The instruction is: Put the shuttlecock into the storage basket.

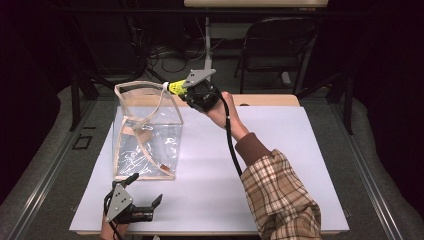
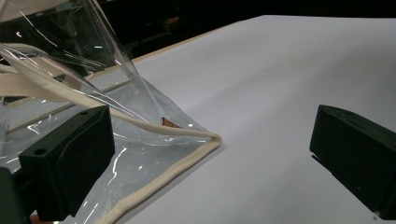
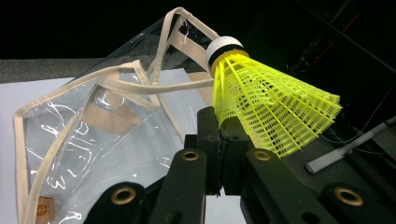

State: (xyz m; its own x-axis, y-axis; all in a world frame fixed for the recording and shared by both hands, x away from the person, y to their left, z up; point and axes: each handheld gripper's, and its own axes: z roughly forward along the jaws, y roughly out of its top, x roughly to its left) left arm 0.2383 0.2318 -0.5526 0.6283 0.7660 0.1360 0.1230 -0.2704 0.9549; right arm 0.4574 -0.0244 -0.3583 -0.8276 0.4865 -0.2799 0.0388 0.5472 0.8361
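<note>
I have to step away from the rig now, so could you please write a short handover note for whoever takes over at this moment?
Right gripper: shut on the yellow shuttlecock, held at the top rim of the clear bag.
Left gripper: open, holding nothing, on the table by the bag's near bottom corner.
Done: shuttlecock picked up and brought to the bag's opening.
Left: probably lower it in, release, and steady the bag if it tips.

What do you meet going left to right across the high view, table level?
Left gripper, jaws open, at the near edge → clear bag standing on the white table → yellow shuttlecock at the bag's rim → right gripper shut on it → plaid sleeve.
</note>
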